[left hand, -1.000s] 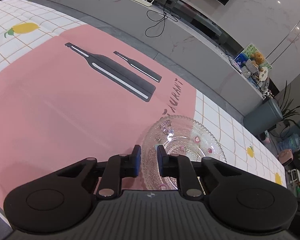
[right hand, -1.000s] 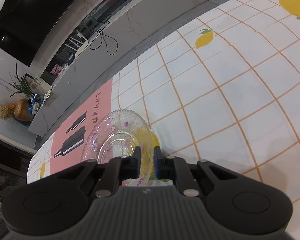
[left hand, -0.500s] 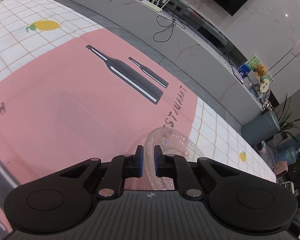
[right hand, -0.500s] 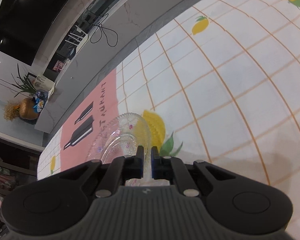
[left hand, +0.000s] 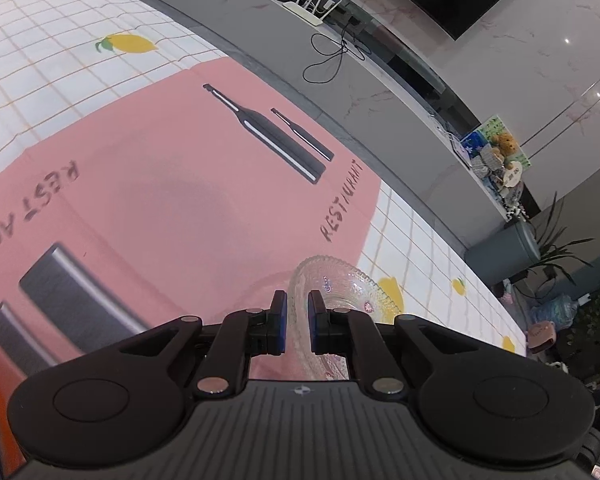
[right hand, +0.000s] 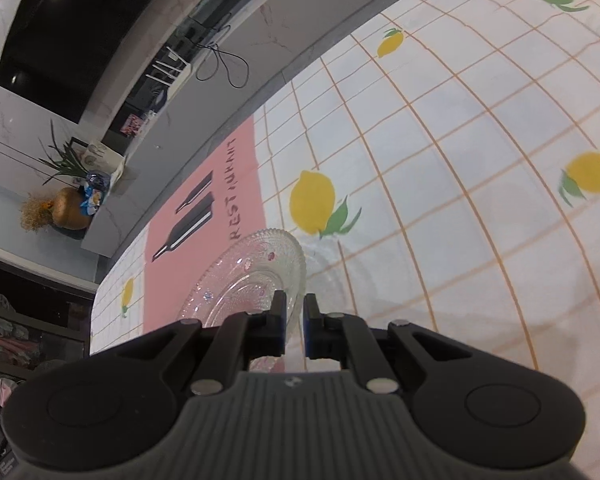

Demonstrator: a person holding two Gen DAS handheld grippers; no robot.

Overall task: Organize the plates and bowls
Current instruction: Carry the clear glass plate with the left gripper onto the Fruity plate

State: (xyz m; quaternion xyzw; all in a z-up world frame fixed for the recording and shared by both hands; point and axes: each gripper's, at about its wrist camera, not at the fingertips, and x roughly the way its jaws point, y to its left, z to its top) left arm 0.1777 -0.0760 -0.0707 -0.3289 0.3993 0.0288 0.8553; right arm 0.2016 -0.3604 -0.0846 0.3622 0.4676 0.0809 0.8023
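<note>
A clear, patterned glass plate point(left hand: 342, 290) hangs tilted above the table, held at opposite edges by both grippers. In the left wrist view my left gripper point(left hand: 297, 308) is shut on the plate's near rim, and the plate stretches away to the right over the edge of the pink mat point(left hand: 172, 184). In the right wrist view my right gripper point(right hand: 295, 312) is shut on the plate's point(right hand: 248, 276) right rim, and the plate spreads to the left. Below it a faint shadow lies on the lemon-print tablecloth point(right hand: 440, 184).
The pink mat point(right hand: 196, 240) carries printed bottles and lettering. Beyond the table's far edge runs a long grey bench point(left hand: 340, 76) with a white router point(left hand: 310, 8) and cables. A grey bin point(left hand: 504, 252) and plants stand to the right.
The left jaws closed from a wider gap onto the plate's rim. Both grippers then rose with the plate, which left the table, tilted and shifted toward the mat's edge.
</note>
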